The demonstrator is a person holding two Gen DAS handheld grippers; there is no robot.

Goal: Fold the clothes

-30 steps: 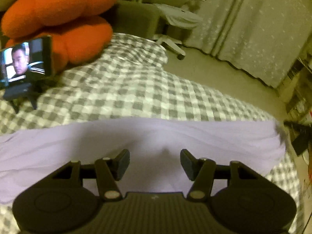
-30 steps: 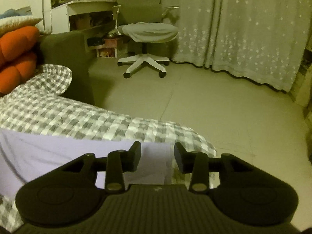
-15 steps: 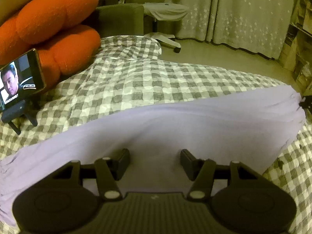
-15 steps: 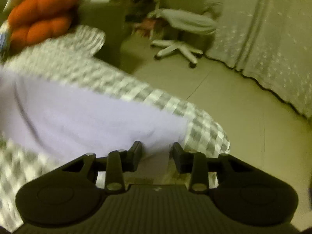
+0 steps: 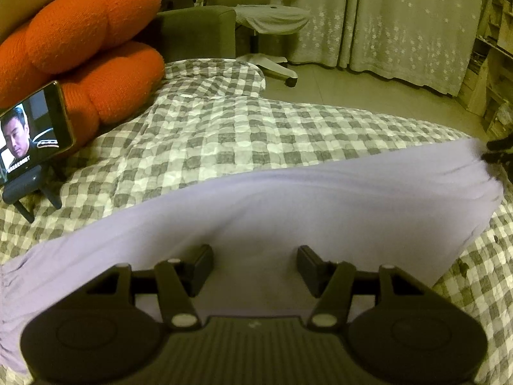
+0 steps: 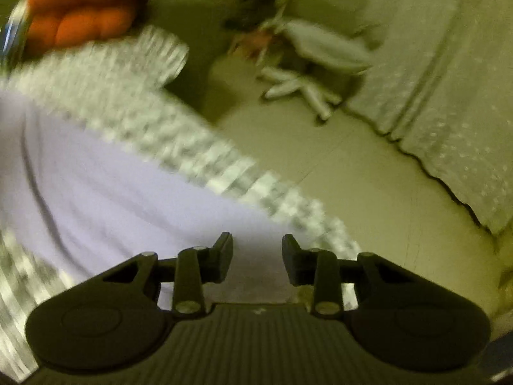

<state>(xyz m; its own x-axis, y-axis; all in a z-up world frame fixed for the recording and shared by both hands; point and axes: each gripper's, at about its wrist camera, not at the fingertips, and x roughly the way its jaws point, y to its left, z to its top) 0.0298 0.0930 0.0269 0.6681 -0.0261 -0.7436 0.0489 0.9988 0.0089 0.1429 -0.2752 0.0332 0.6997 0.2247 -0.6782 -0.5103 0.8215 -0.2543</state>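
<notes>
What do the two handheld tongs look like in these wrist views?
Both the left tongs and right tongs are matte black plastic: a ribbed central body, two rounded disc-shaped housings, angled linkage arms with pale pivot pins, and blocky rectangular fingertip pads. No cables, sleeves or hands show.

A grey-checked blanket (image 5: pixel 224 134) covers the bed; at its far left corner an orange cushion (image 5: pixel 86 48) sits behind a propped phone (image 5: pixel 32 131); office chair (image 5: pixel 272 22) beside star-patterned curtains (image 5: pixel 400 19)
</notes>
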